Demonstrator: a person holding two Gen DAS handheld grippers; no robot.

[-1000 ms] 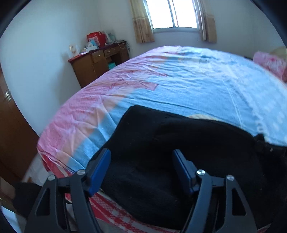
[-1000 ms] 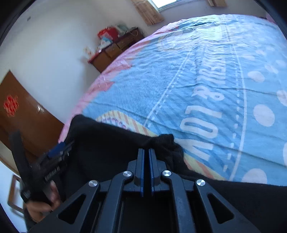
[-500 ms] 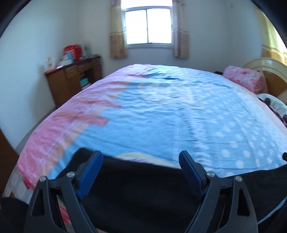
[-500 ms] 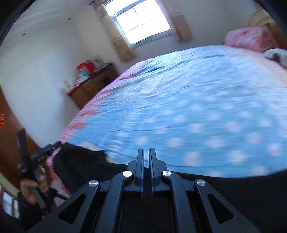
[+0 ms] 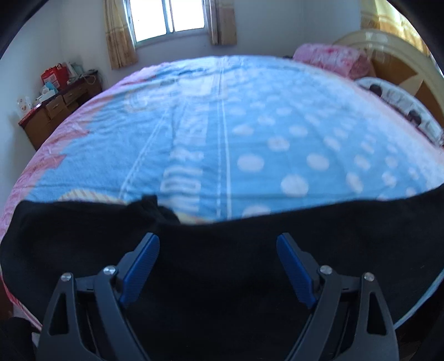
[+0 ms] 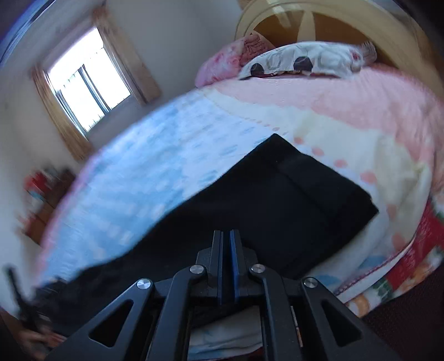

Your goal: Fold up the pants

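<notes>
Long black fleece pants (image 5: 222, 266) lie stretched, unfolded, on the blue dotted blanket (image 5: 249, 138); left gripper (image 5: 217, 244) gaping empty, right gripper (image 6: 226, 241) pinched closed on nothing visible.

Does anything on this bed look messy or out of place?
Only slightly: the black fabric pants lie along the near edge of the blue dotted blanket, and a small fold sticks up from their far edge. Nothing looks damaged.

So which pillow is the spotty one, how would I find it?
Start at the curved wooden headboard at the top of the bed. Two pillows lie below it. The spotty pillow is the whitish one with big black dots; the pink pillow beside it, toward the window, has none.
</notes>
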